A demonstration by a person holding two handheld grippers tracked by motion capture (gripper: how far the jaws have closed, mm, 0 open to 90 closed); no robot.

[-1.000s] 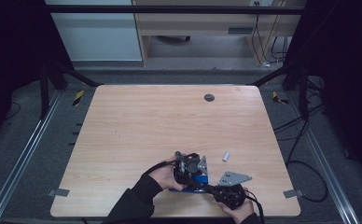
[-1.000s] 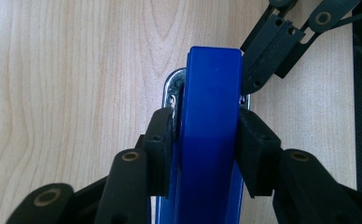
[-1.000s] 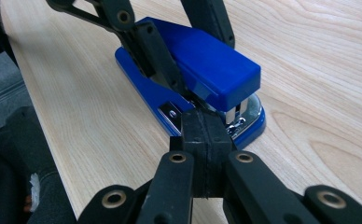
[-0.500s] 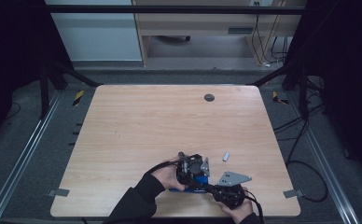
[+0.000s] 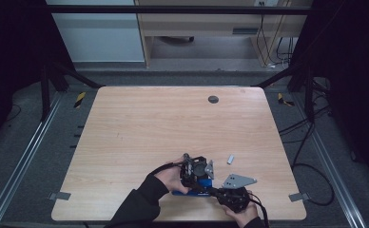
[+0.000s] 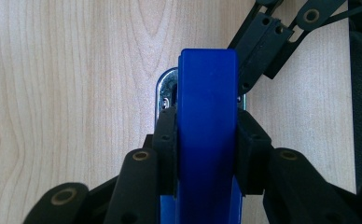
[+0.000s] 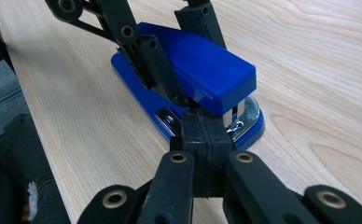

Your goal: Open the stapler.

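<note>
**Left gripper clamps a blue stapler near the table's front edge**

We see a blue stapler (image 7: 188, 81) lying flat on its base on the wooden table (image 5: 149, 128), close to the edge nearest the person and a little right of the middle. In the high view both hands meet over it, the left gripper (image 5: 194, 172) just behind the right gripper (image 5: 206, 187).

In the left gripper view, the left gripper (image 6: 206, 135) comes down over the stapler (image 6: 207, 121) from above. Its jaws have just been closing, and they now stand part-way open with the stapler's blue top arm between them; the black pads (image 6: 166, 140) press against both sides of that arm, so we read it as a grip on the stapler.

In the right gripper view, the right gripper (image 7: 206, 128) points at the stapler's front end. Its two jaws are pressed together with no gap and hold nothing; their tips sit at the mouth of the stapler, just under the raised blue top. We cannot tell whether they touch the metal there.

A small pale grey piece (image 5: 230, 158) lies on the table just beyond the grippers, apart from them.
</note>
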